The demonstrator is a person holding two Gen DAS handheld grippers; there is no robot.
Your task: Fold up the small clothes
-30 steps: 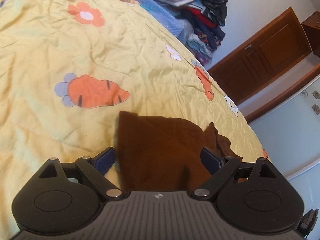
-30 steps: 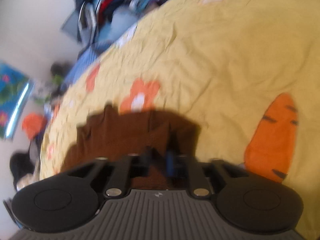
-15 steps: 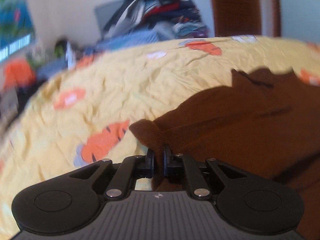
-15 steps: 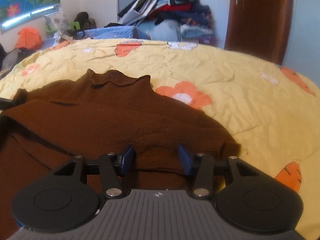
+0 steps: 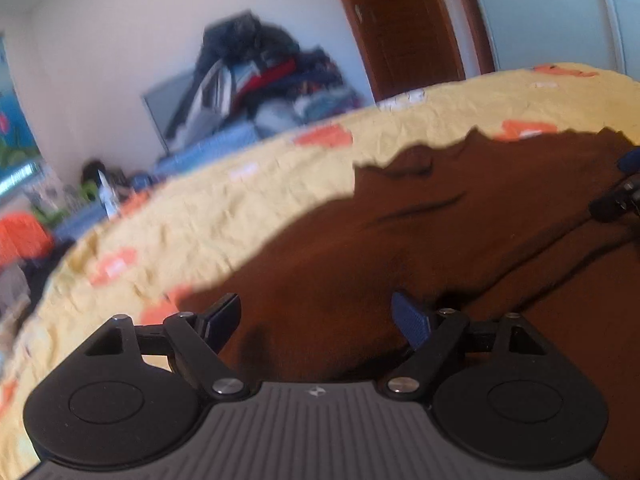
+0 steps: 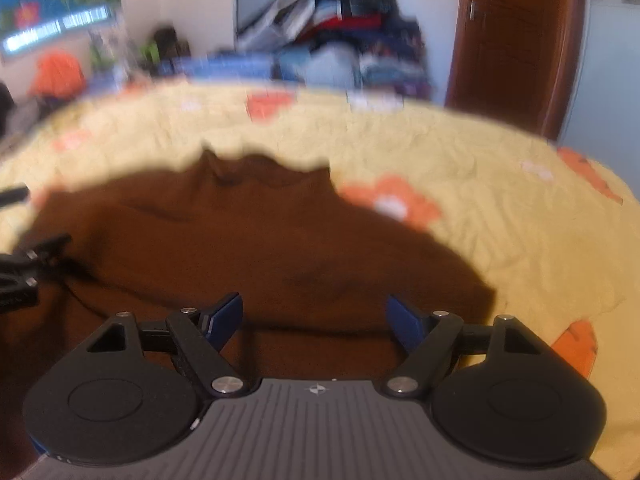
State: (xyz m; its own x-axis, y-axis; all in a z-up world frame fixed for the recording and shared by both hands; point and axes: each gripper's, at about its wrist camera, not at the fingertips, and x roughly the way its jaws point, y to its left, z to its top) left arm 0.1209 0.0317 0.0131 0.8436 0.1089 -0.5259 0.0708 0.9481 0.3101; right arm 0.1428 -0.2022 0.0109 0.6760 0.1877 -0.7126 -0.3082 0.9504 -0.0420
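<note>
Your left gripper [image 5: 316,320]: fingers spread, nothing between them, over the sweater's left part.
Your right gripper [image 6: 314,318]: fingers spread, empty.
Brown sweater [image 6: 248,232]: lying spread on the yellow bedspread [image 6: 520,220], collar far.
Clothes pile [image 6: 336,40]: behind the bed.

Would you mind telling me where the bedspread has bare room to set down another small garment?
Free: the yellow bedspread right of the brown sweater, and the strip beyond its collar. In the left wrist view, the stretch left of the sweater is bare too. Crowded: the clothes pile behind the bed. Both the left gripper and right gripper are open over the sweater.
</note>
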